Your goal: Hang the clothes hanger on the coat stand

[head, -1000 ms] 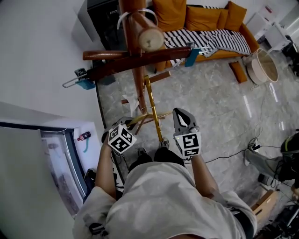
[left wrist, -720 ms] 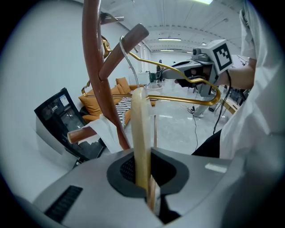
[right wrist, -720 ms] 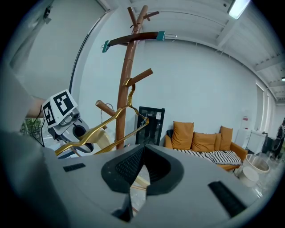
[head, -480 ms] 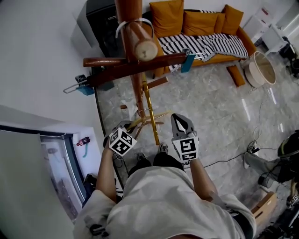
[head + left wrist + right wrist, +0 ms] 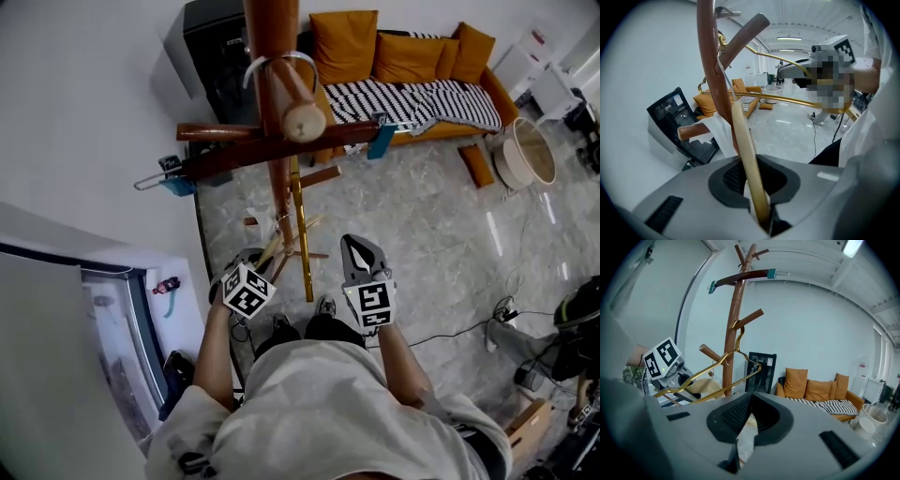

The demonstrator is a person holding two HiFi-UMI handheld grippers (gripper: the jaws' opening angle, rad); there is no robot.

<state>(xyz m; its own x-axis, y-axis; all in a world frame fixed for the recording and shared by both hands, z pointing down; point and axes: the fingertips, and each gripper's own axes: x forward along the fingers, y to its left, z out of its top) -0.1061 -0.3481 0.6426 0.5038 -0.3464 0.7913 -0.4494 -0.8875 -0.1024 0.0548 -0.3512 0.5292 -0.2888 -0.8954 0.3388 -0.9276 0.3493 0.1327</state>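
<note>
The brown wooden coat stand (image 5: pixel 272 56) rises just ahead of me, with pegs sticking out at several heights. My left gripper (image 5: pixel 255 261) is shut on the bottom bar of a gold clothes hanger (image 5: pixel 300 234), which slants up toward the pole. In the left gripper view the bar (image 5: pixel 746 145) runs straight through the closed jaws beside the pole (image 5: pixel 710 61). From the right gripper view, the hanger's hook (image 5: pixel 737 332) sits right by a peg (image 5: pixel 751 317); I cannot tell whether it rests on it. My right gripper (image 5: pixel 356 242) is shut and holds nothing.
A brown wooden hanger with teal clips (image 5: pixel 272 142) hangs on the stand higher up. Behind are an orange sofa (image 5: pixel 412 42) with a striped blanket, a black cabinet (image 5: pixel 211 47) and a round basket (image 5: pixel 525 155). Cables (image 5: pixel 469 319) lie on the marble floor.
The gold hanger, still in my left gripper, has shifted slightly toward the pole. Both grippers have barely moved.
</note>
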